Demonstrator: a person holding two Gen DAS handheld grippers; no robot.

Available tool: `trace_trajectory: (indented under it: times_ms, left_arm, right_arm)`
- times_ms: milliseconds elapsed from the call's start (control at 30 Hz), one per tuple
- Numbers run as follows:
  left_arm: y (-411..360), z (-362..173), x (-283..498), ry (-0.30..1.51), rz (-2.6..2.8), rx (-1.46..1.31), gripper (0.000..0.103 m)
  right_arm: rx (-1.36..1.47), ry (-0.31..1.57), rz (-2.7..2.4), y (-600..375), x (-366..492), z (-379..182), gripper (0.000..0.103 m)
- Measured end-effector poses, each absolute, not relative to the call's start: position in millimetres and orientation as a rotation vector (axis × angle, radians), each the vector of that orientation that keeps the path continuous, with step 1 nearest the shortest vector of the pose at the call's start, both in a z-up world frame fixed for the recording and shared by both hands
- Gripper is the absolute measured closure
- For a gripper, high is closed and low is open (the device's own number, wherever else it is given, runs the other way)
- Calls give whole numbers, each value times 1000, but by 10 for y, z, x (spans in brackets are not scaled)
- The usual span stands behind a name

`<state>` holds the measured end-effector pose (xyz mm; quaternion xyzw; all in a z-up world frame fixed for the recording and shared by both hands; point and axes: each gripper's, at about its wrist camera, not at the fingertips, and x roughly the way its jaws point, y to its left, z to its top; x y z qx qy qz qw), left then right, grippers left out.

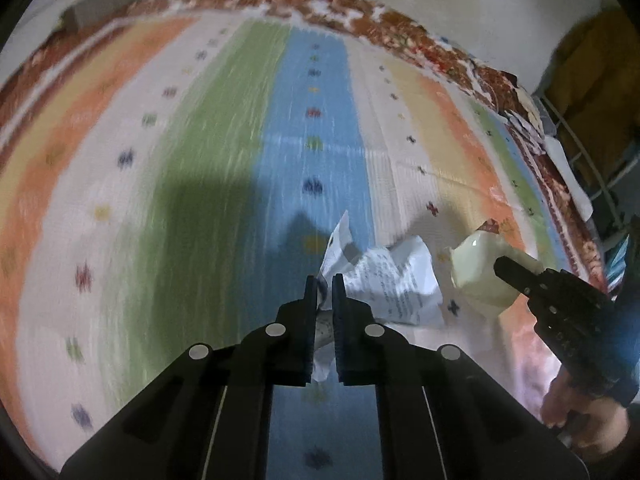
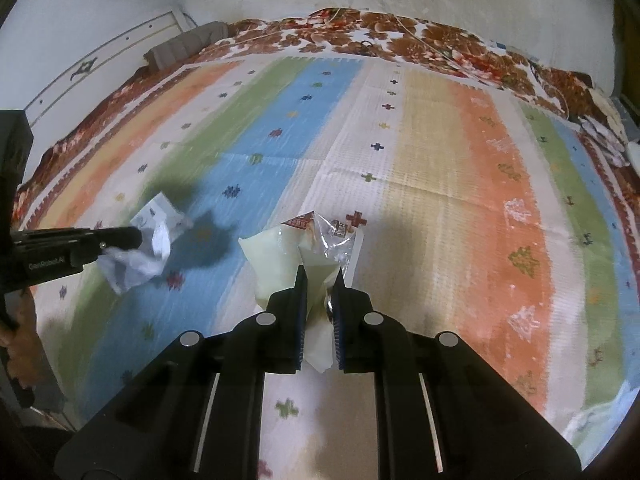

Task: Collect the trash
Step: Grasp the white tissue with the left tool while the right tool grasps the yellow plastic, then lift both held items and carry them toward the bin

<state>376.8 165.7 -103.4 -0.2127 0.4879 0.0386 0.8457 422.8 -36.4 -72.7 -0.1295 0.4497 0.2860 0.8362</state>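
Observation:
My left gripper [image 1: 323, 286] is shut on a crumpled white printed paper [image 1: 394, 280], held just above the striped mat [image 1: 200, 160]. From the right wrist view the same left gripper [image 2: 134, 237] comes in at the left edge, with the crumpled paper [image 2: 154, 240] bunched at its tip. A pale yellow-white plastic wrapper [image 2: 280, 264] with a clear crinkled end is pinched in my right gripper [image 2: 321, 280], which is shut on it. In the left wrist view that right gripper [image 1: 505, 267] grips the wrapper [image 1: 478, 268] at the right.
The striped mat [image 2: 440, 200] lies over a brown floral cloth [image 2: 360, 36] by a white wall. A grey folded thing [image 2: 188, 46] rests at the far left. White wire shelving [image 1: 592, 160] and yellow fabric [image 1: 592, 72] stand at the right. A hand [image 1: 580, 424] holds the right gripper.

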Motion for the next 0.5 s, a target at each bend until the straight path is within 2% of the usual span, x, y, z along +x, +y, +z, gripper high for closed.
trace_trajectory:
  times_ms: [133,500]
  left_arm:
    - [1537,-877,3546,1023,109,-371,97]
    - [1380,-529,3034,998,114,-438,98]
  right_arm:
    - [-301,942,609,-437,4056,-528,93]
    - [-295,938,634,-656,3474,-147,93]
